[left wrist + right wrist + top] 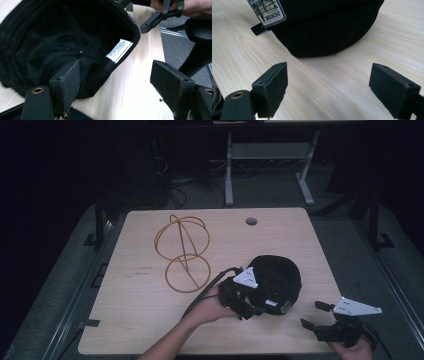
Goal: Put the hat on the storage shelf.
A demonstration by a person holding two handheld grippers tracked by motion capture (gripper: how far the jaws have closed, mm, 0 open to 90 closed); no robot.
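A black hat (pixel 275 279) lies upside down on the table (pixel 135 310), near the front right. The left gripper (pixel 245 302) has its claws spread wide, one claw inside the hat by the white tag (pixel 118 50) and one outside over bare wood. It should slide the rim deep between the claws before pinching, so the soft cloth does not slip. The right gripper (pixel 320 317) waits just beside the hat, claws spread and empty. A gold wire stand (pixel 182 252) sits well apart, so nothing blocks the way.

cap (pixel 324 27) top cut off, label (pixel 119 50) print unreadable
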